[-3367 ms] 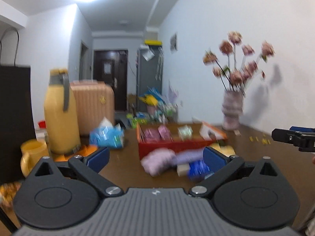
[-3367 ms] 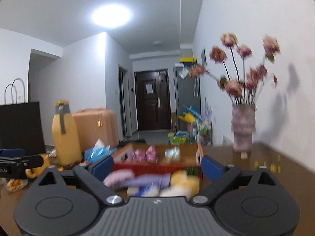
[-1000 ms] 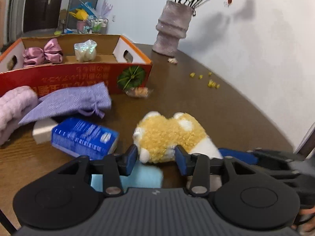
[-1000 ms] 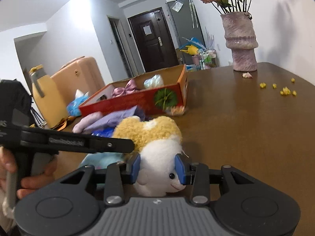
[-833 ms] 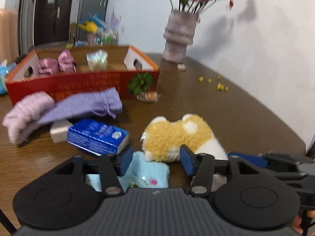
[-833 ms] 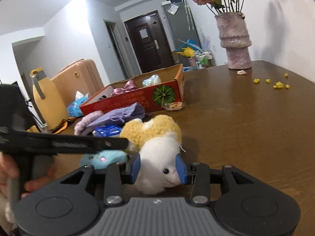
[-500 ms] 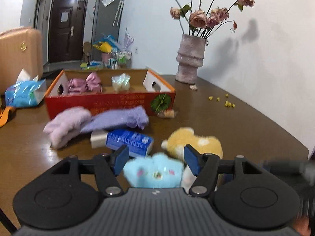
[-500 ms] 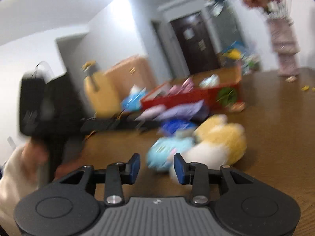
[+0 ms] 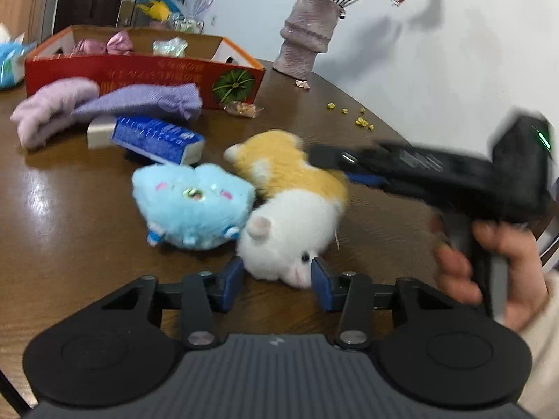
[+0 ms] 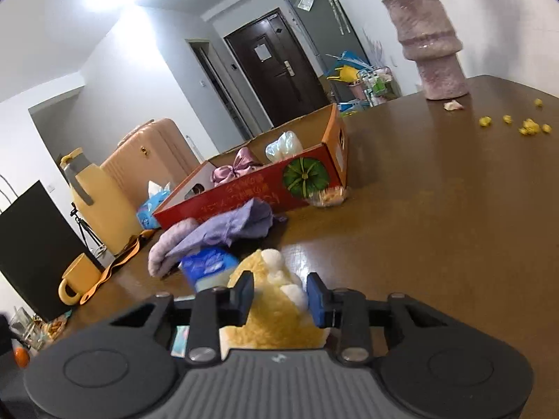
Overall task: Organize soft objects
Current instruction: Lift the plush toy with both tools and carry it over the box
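A yellow and white plush toy (image 9: 290,192) lies on the brown table (image 9: 70,209), beside a light blue plush (image 9: 192,206). My left gripper (image 9: 277,281) has the toy's white head between its pads, which touch both sides as the jaws close. My right gripper (image 9: 332,166) comes in from the right, blurred, at the toy's yellow end. In the right wrist view, the yellow fur (image 10: 276,300) fills the gap of the right gripper (image 10: 279,296), whose jaws are closing on it.
A red cardboard box (image 9: 139,66) with a pink bow and a wrapped item stands behind. A purple pouch (image 9: 139,101), a pink fluffy piece (image 9: 52,104) and a blue tissue pack (image 9: 153,136) lie before it. The vase (image 9: 307,35) is far right; a yellow mug (image 10: 77,279) and jug (image 10: 97,202) stand left.
The left gripper let go of the toy's yellow body, pulled back and now sits at its white head. The right gripper left the head, swung away and came back onto the yellow end.
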Tool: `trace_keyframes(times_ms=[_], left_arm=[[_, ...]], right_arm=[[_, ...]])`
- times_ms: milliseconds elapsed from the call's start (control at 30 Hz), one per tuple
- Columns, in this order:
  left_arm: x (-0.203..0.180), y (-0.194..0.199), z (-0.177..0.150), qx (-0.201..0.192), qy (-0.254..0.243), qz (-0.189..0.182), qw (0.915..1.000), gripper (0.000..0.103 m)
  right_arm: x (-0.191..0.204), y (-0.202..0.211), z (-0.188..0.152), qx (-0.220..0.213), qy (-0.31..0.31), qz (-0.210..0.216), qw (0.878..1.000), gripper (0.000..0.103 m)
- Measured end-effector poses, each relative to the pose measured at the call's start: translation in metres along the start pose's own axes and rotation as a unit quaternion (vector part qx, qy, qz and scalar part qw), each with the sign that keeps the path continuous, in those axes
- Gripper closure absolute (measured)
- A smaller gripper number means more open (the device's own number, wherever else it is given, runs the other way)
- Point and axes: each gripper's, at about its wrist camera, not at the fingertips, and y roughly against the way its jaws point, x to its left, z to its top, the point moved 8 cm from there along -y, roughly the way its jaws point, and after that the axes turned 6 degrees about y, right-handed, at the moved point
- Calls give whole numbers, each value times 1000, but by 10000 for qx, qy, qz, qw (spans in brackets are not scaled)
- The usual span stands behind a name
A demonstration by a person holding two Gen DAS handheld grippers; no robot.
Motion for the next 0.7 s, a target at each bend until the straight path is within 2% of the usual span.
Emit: trace_keyframes(times_ms=[133, 233, 333, 367, 467, 533, 567, 600, 667, 700], left_arm=[[26, 17, -3, -64, 485, -253, 9985, 64], [43, 32, -6, -190, 804, -284, 9962, 64], [42, 47, -2, -415, 757, -505, 9950, 60], [41, 50, 0, -487, 752, -572, 9943, 54], [39, 45, 8, -547, 711, -461, 9949, 49], [41, 34, 7, -424, 691, -215, 9965, 51], [41, 33, 5, -391, 722, -308, 9962, 51], [41, 31, 3, -346, 798, -382, 9955, 51], [41, 30, 2, -297, 895, -555, 9940, 61], [41, 29, 2, -272, 933, -579, 9936, 61]], right_arm=[[22, 30, -29, -40, -129, -207, 9997, 71], [45, 38, -39, 23, 185, -143, 9997, 68], [53, 36, -42, 95, 242, -15, 9997, 67], [52, 34, -40, 102, 203, -9, 9997, 66], [51, 32, -36, 103, 111, -15, 9999, 63], [50, 29, -37, 161, -18, -4, 9999, 54], [50, 28, -39, 201, -45, 13, 9998, 52], [50, 27, -41, 224, -21, -1, 9997, 52], [49, 25, -46, 243, -13, -73, 9997, 55], [49, 26, -47, 217, -48, -60, 9997, 56]])
